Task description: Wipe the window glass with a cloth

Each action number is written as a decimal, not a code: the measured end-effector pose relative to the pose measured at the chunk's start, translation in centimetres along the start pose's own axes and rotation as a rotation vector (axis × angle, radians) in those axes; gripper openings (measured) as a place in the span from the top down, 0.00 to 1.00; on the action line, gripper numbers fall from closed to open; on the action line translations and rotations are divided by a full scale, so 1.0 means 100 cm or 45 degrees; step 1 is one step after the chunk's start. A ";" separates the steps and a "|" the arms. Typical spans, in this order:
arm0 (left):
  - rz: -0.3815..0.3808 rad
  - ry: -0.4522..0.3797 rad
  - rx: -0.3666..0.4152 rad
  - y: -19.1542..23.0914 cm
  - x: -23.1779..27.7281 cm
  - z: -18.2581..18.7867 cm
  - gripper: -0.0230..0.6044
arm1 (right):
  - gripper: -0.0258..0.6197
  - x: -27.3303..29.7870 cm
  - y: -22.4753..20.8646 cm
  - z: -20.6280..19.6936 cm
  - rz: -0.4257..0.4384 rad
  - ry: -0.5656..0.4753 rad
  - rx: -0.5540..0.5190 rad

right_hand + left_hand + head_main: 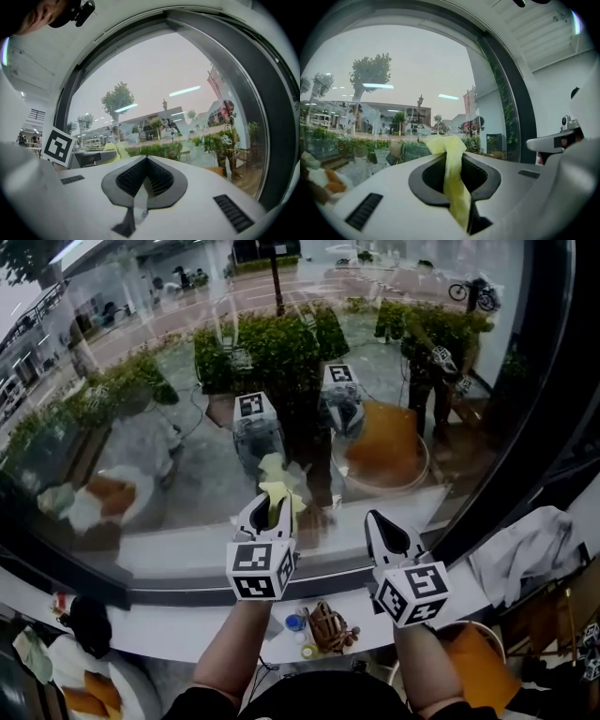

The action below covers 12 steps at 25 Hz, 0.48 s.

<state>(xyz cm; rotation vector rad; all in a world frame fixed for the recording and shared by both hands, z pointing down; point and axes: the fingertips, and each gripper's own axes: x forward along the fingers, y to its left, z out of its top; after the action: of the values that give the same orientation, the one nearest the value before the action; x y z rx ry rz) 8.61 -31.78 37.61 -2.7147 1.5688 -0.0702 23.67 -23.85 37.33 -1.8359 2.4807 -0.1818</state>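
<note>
Your left gripper (269,512) clamps the limp yellow cloth (275,482), its tuft pointing straight at the clear window glass (187,352) ahead. Your right gripper (382,526) sits alongside, jaws together and empty.

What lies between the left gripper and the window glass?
The yellow cloth, held in the left gripper, sticks out toward the window glass; the head view shows this.

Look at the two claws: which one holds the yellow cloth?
The left claw, shut on the yellow cloth in front of the window glass; the right claw is shut with nothing in it.
</note>
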 end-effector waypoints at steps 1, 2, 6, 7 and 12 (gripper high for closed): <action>-0.006 0.000 0.001 -0.006 0.003 0.000 0.87 | 0.92 -0.001 -0.006 0.000 -0.005 0.000 0.002; -0.014 0.000 0.002 -0.011 0.006 -0.001 0.87 | 0.92 -0.003 -0.011 0.000 -0.009 0.000 0.003; -0.026 -0.011 0.007 -0.029 0.014 -0.001 0.87 | 0.92 -0.007 -0.028 0.001 -0.019 0.000 0.002; -0.028 -0.015 0.007 -0.034 0.017 -0.001 0.87 | 0.92 -0.008 -0.033 0.001 -0.018 0.003 -0.001; -0.057 -0.020 -0.007 -0.063 0.031 -0.001 0.87 | 0.92 -0.012 -0.055 0.001 -0.016 0.015 -0.005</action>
<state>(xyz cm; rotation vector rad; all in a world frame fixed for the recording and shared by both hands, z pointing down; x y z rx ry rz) 15.61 -31.35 38.02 -2.7480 1.5066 -0.0449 29.25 -24.26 37.90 -1.8575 2.4797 -0.1896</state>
